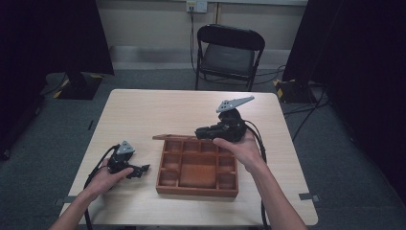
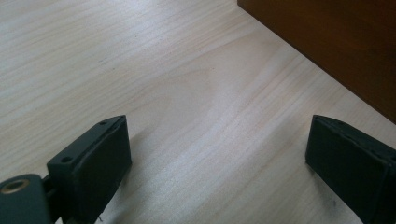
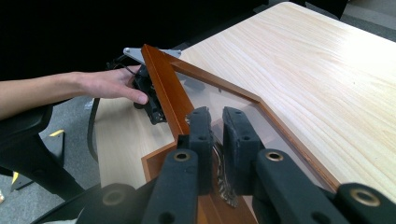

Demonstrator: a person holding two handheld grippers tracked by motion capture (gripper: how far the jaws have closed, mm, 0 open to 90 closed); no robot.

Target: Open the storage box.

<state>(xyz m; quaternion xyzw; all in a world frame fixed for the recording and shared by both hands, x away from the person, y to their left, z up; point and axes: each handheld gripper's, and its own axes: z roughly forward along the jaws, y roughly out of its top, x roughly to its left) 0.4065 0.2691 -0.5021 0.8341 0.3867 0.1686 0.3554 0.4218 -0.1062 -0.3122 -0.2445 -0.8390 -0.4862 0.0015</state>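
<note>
Right gripper (image 3: 215,121) is clamped on the clear lid (image 3: 219,100) of the wooden tray (image 1: 196,190), at the tray's 12 o'clock edge on the worktop (image 1: 143,110). Lift evenly; the glossy panel looks slippery. Left gripper (image 2: 217,154) rests open at 9 o'clock.

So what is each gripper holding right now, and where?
Right gripper: shut on the box lid, at its edge. Left gripper: open, holding nothing.
</note>
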